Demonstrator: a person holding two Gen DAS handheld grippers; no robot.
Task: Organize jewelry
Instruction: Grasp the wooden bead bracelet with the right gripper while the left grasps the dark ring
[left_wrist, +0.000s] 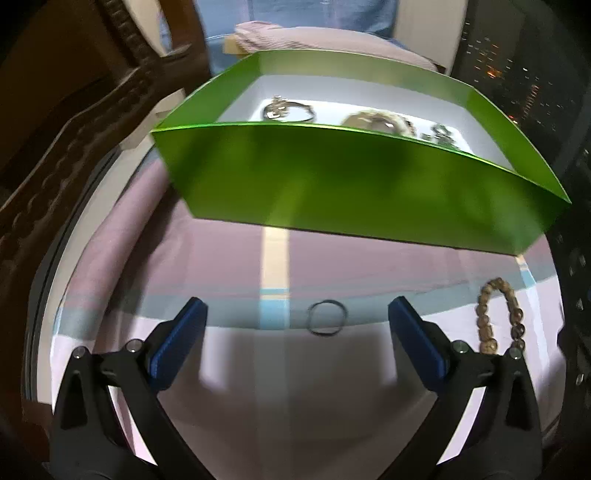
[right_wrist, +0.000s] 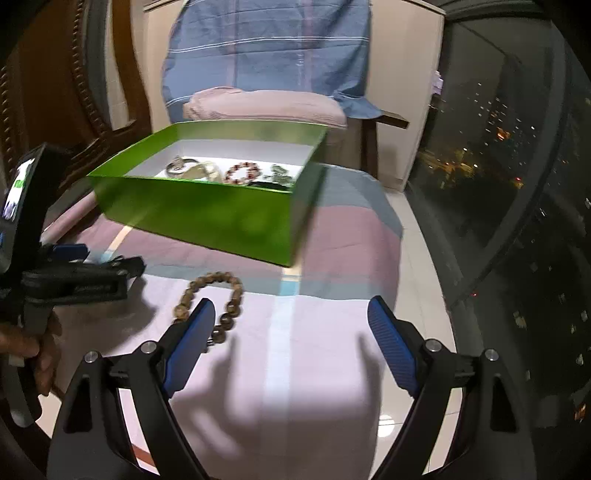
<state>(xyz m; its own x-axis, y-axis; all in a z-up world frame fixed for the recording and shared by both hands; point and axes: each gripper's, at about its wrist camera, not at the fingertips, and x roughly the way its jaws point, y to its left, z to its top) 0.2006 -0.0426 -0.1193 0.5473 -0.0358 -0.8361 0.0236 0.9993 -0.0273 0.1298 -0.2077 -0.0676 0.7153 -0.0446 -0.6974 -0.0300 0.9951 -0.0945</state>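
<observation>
A green box (left_wrist: 332, 181) with a white inside stands on the pink cloth and holds several bracelets (left_wrist: 288, 110). It also shows in the right wrist view (right_wrist: 199, 214), with a red bead bracelet (right_wrist: 242, 173) inside. My left gripper (left_wrist: 297, 332) is open and empty, and a thin dark ring (left_wrist: 327, 317) lies on the cloth between its fingers. A brown bead bracelet (left_wrist: 498, 314) lies to its right. My right gripper (right_wrist: 291, 332) is open and empty, and the brown bead bracelet (right_wrist: 218, 295) lies at its left finger (right_wrist: 192, 339).
The left gripper's body (right_wrist: 74, 277) and the hand holding it sit at the left of the right wrist view. A carved wooden frame (left_wrist: 74, 110) stands at the left. A folded pink cloth (right_wrist: 266, 103) lies behind the box. A dark window (right_wrist: 517, 166) is at the right.
</observation>
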